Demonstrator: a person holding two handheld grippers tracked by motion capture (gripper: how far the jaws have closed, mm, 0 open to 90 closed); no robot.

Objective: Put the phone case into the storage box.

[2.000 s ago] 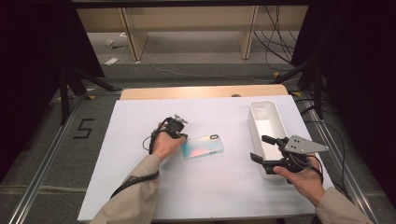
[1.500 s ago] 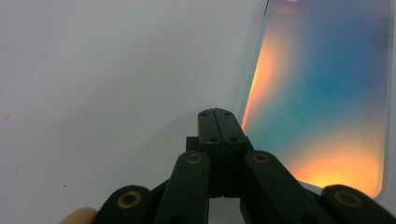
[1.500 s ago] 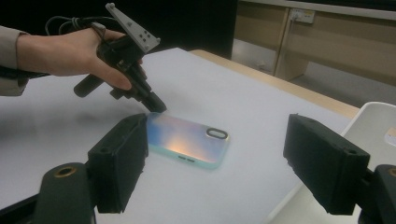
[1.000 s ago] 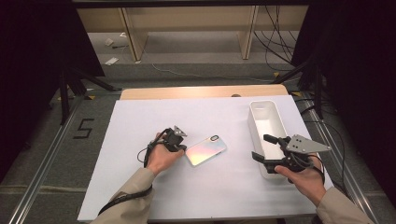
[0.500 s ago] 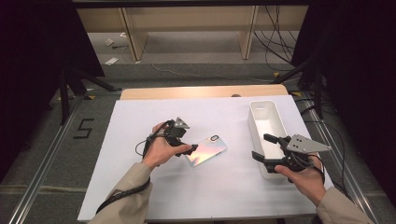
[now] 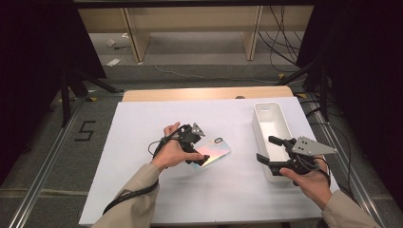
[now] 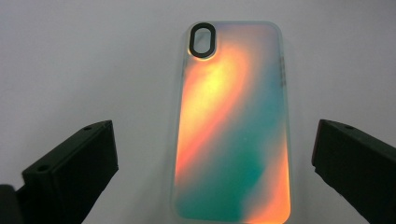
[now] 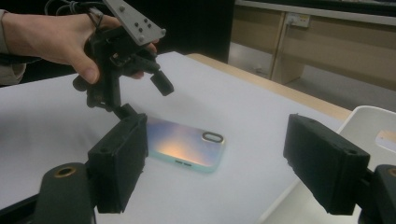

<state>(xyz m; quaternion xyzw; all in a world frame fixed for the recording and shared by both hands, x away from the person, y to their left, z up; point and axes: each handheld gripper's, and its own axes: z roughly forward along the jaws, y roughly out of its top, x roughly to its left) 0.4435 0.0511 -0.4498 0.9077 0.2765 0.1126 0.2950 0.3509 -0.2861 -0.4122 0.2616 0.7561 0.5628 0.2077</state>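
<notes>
An iridescent phone case (image 6: 215, 151) lies flat on the white table sheet (image 6: 142, 190), back up, its camera hole toward the bin. My left gripper (image 6: 198, 151) hovers over the case's near end and is open. In the left gripper view the case (image 7: 233, 130) runs between the two jaws, with a gap on each side. The right gripper view shows the case (image 8: 187, 144) with the left gripper (image 8: 142, 98) above it. My right gripper (image 6: 269, 149) is open beside the bin's front end, with nothing between its jaws.
A long white bin (image 6: 259, 128) stands at the right of the sheet, its rim (image 8: 373, 126) close to my right gripper. A wooden table edge (image 6: 204, 93) runs along the back. Cables trail from both grippers.
My left gripper has swung from the case's left side to stand over its near end. The case has slid a little right and turned. The right gripper has stayed still.
</notes>
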